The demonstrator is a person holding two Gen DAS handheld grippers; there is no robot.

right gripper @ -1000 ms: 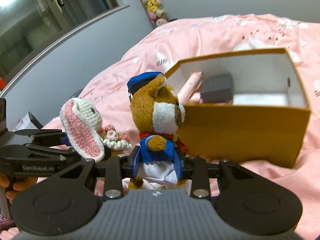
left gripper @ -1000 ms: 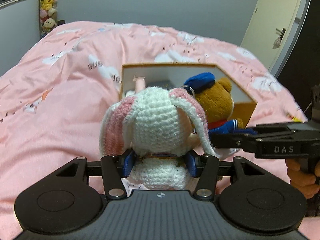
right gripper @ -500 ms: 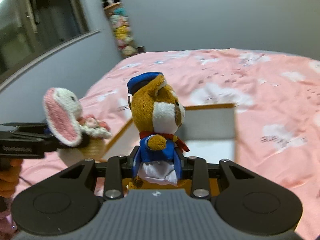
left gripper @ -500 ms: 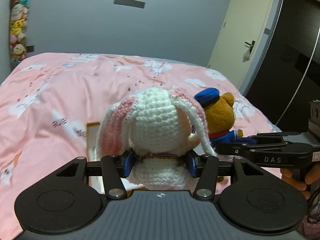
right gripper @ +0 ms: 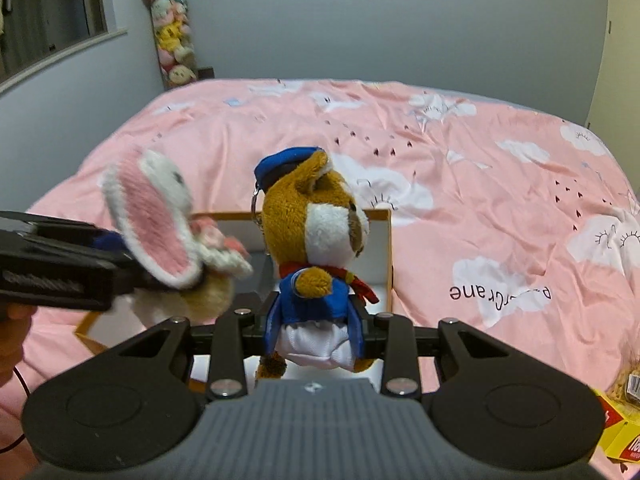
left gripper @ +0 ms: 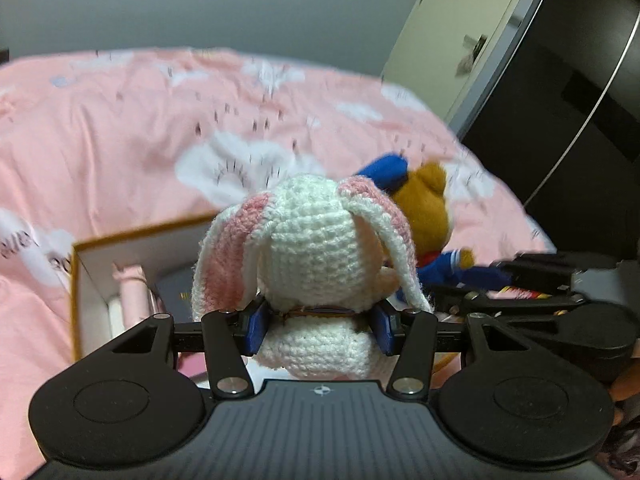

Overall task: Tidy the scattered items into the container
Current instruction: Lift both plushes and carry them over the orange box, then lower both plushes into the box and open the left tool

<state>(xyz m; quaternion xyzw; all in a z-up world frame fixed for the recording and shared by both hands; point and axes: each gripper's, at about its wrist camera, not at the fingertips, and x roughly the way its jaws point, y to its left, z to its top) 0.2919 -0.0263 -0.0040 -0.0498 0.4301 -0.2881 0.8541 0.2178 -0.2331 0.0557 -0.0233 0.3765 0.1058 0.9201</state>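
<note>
My left gripper (left gripper: pixel 320 322) is shut on a white crocheted bunny (left gripper: pixel 316 248) with pink ears, held above the open orange box (left gripper: pixel 80 280). My right gripper (right gripper: pixel 316 326) is shut on a brown plush bear (right gripper: pixel 316 232) in a blue cap and sailor suit, held over the same box (right gripper: pixel 382 248). The bear (left gripper: pixel 424 208) shows just right of the bunny in the left wrist view; the bunny (right gripper: pixel 160 220) shows to the bear's left in the right wrist view. A pink tube (left gripper: pixel 132 292) and a dark flat item (left gripper: pixel 176 288) lie inside the box.
The box sits on a pink bedspread (right gripper: pixel 480 168) with cloud prints. A yellow packet (right gripper: pixel 616 432) lies at the bed's near right edge. A hanging column of plush toys (right gripper: pixel 174 44) is at the far wall, a door and dark wardrobe (left gripper: pixel 580 100) to the right.
Both grippers have moved forward with their toys and now hang over the box. The left wrist view has swung down, so the box interior shows again.
</note>
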